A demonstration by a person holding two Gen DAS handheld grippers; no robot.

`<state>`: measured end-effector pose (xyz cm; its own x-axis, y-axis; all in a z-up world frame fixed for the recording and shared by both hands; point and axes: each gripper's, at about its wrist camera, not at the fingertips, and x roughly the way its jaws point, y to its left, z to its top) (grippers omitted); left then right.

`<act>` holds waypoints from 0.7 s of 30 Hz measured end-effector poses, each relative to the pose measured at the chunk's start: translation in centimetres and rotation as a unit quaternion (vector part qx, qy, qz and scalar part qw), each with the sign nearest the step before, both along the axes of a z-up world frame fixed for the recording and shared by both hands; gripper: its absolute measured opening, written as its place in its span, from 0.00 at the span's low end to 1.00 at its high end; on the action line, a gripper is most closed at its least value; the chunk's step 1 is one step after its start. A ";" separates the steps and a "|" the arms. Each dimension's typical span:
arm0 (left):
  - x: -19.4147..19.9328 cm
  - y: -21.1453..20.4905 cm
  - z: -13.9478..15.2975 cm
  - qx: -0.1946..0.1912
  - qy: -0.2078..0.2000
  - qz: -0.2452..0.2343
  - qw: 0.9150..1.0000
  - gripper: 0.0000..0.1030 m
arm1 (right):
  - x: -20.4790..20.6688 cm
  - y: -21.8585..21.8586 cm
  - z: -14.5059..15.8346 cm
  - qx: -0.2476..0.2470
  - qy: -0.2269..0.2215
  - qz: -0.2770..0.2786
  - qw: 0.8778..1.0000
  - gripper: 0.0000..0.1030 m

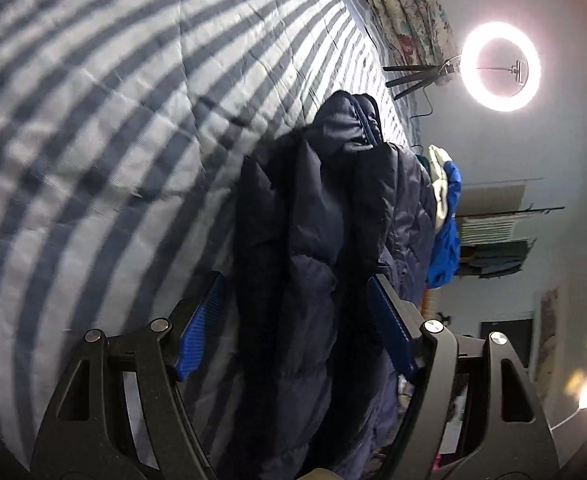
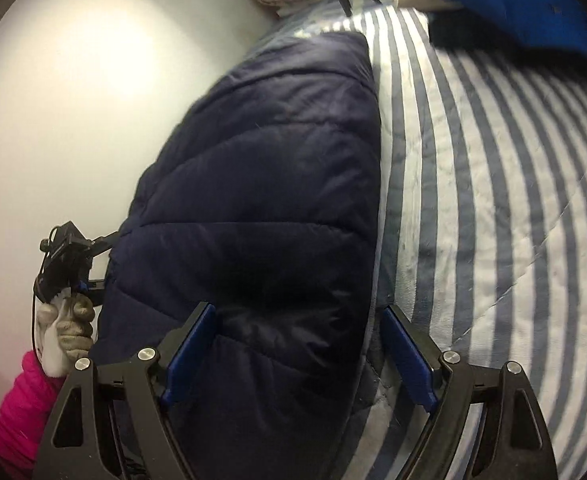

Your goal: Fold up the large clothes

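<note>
Both tongs spread wide over the navy puffer jacket on the striped bed.

The left gripper (image 1: 299, 320) stood spread astride a bunched ridge of the navy puffer jacket (image 1: 313, 248), pads clear of the cloth; the right gripper (image 2: 299, 354) gaped over the jacket's smooth panel (image 2: 261, 184), pinching nothing. Judged from this, the jacket had been let go to settle along the wall-side edge of the striped bed (image 2: 493, 200), leaving the middle free. A blue garment (image 2: 513, 4) lay heaped at the bed's far corner.

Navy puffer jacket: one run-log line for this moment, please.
navy puffer jacket: lying on striped bedspread | left gripper: open | right gripper: open
</note>
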<state>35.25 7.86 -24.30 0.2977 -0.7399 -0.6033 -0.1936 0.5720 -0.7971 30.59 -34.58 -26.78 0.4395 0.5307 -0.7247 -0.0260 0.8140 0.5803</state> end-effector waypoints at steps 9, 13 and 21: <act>1.0 -2.4 0.6 -0.025 -0.010 -0.008 1.000 0.73 | 0.6 -0.3 -0.5 0.040 -0.003 -0.003 0.999 0.85; 1.0 -3.0 1.2 -0.040 -0.021 -0.009 0.999 0.75 | 0.7 0.2 -0.4 0.047 -0.002 0.002 0.999 0.84; 2.1 -3.6 -0.2 -0.025 -0.006 -0.024 0.999 0.76 | 1.9 1.2 -0.9 0.044 -0.001 0.006 0.999 0.84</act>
<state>37.39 4.31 -24.50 0.2690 -0.7822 -0.5620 -0.1574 0.5400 -0.8269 32.51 -33.33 -27.66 0.4341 0.5976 -0.6741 -0.0363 0.7593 0.6497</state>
